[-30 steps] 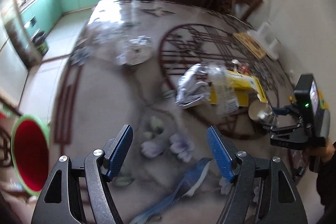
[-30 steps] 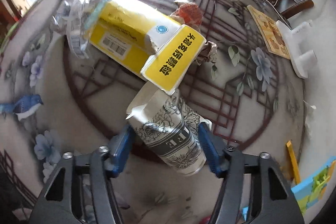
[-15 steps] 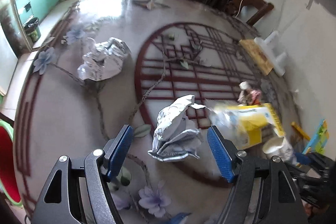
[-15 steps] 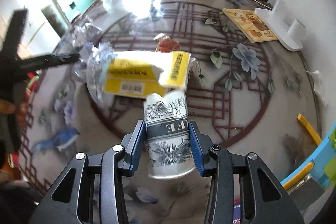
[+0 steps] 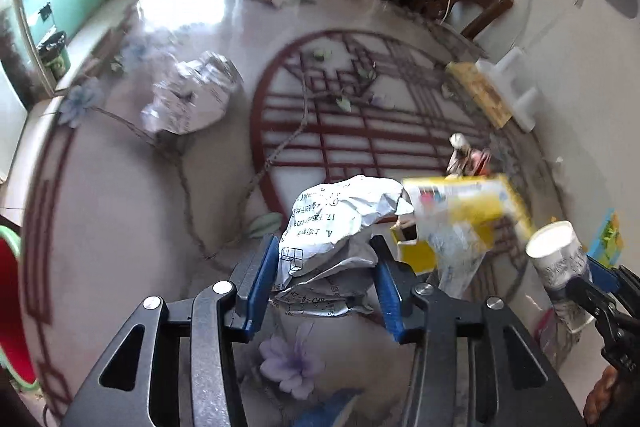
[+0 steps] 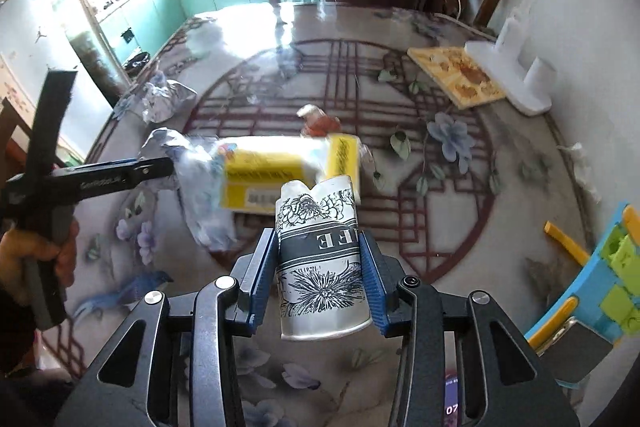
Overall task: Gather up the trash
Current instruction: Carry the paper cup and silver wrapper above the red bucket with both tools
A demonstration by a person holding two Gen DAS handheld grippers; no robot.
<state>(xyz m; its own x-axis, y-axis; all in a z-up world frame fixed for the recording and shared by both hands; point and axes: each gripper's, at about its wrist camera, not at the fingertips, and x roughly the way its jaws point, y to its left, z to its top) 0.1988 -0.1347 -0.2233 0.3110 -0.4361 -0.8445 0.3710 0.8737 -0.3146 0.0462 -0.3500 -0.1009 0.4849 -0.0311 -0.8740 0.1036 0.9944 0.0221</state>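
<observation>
While the left gripper (image 5: 326, 283) has its 2 blue pads closed against a crumpled paper sheet (image 5: 336, 227) printed with text, the right gripper (image 6: 318, 281) is clamped on a paper cup (image 6: 320, 263) with black flower drawings, held upright between its pads. Both sit above the patterned table (image 6: 460, 187). A yellow box (image 6: 276, 175) lies just beyond the cup, touching a clear plastic wrapper (image 6: 204, 195). Another crumpled wad (image 5: 192, 97) rests well apart, toward the table's far left.
</observation>
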